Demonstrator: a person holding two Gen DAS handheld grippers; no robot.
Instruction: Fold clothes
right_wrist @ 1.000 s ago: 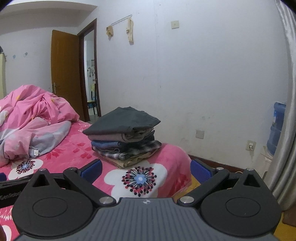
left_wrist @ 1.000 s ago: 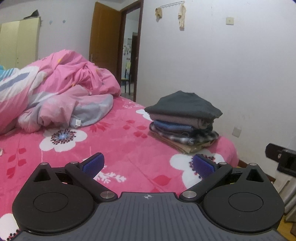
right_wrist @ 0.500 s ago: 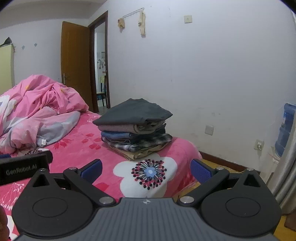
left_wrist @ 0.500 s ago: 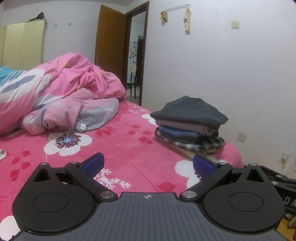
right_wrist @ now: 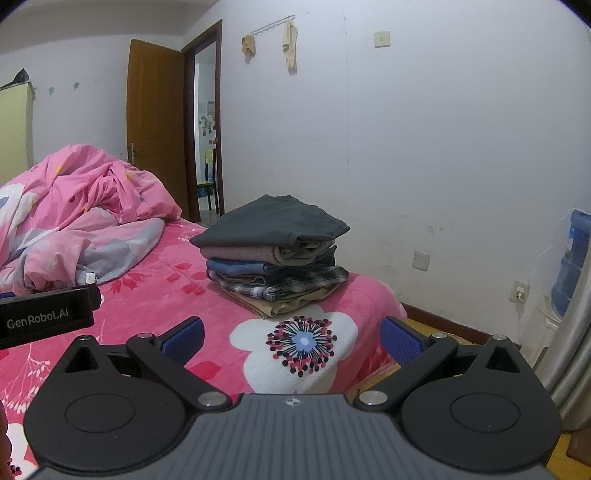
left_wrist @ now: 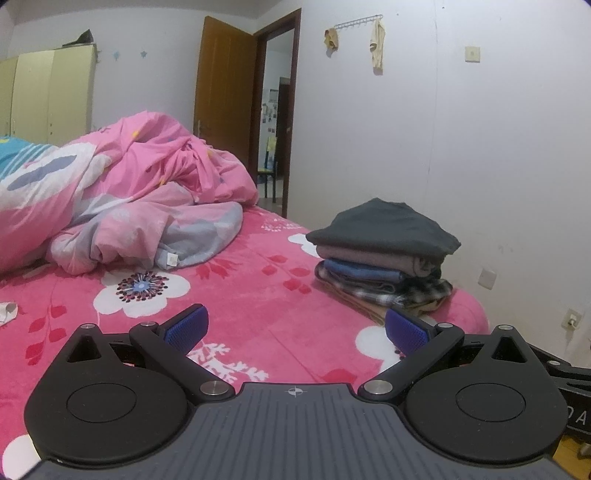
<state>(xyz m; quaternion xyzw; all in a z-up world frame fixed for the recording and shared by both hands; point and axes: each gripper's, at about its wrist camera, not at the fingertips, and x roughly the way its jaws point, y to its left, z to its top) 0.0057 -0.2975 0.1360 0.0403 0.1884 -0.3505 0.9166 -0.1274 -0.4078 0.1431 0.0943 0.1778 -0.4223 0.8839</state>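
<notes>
The big landmark is the stack of folded clothes, sitting near the corner of the bed, close to the white wall.

Far left of the stack, at the other end of the bed, is a messy pink blanket, all bunched up. Behind it, by the back wall, is a pale yellow wardrobe. Between blanket & stack, further back, a brown door stands open. Above the stack, high on the wall, 2 small cloths hang from a hook rail.

The left gripper floats over the pink flower cover, just in front of the stack & a bit left of it. Its blue pads are wide apart w/ nothing in them.

The right gripper floats in front of the stack too, over a big white flower. Its pads are also wide apart, nothing held.

Right of the stack, well away by the wall, is a blue water jug.

The stack has a dark grey top piece, then brownish, blue, checked & tan ones below.
</notes>
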